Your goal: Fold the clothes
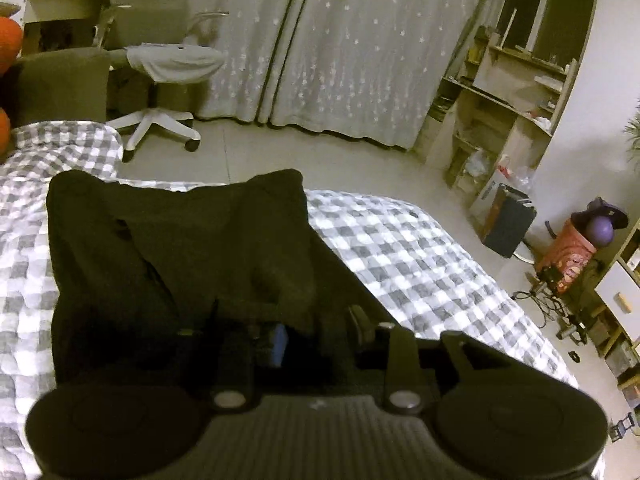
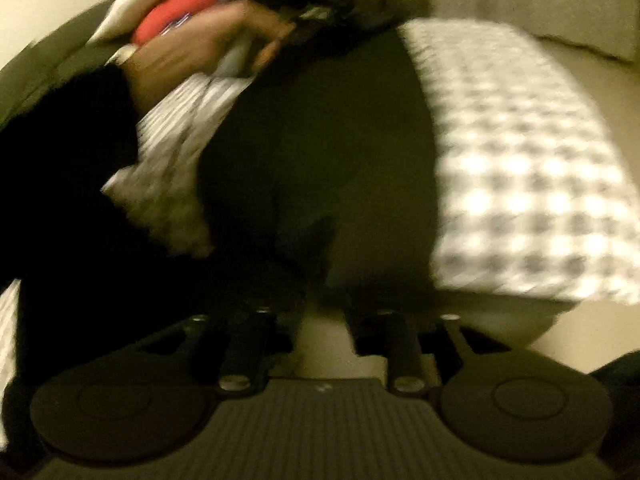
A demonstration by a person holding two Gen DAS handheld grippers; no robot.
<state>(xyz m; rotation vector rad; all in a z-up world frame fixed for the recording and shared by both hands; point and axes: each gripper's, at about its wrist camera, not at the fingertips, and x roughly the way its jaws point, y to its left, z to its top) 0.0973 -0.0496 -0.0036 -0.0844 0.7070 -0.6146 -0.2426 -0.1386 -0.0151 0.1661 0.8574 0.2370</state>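
Left tongs (image 1: pixel 286 320) over unlabelled dark garment (image 1: pixel 180 240).

Dark garment (image 1: pixel 180 248) – matt soft cloth; checked bedcover (image 1: pixel 420 264) – quilted cloth (puckered); claw (image 1: pixel 288 336) – matt black plastic.

Checked bedspread (image 1: pixel 420 256); white swivel chair (image 1: pixel 168 92); starred curtains (image 1: pixel 340 48); cluttered shelves (image 1: pixel 508 92).

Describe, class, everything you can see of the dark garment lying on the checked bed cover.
The dark garment is black, soft-looking cloth, spread over the grey-and-white checked bed cover. Creases and a raised fold run along it; two corners peak at its far edge. Its near end lies at the left gripper, whose fingertips blend into the dark cloth.
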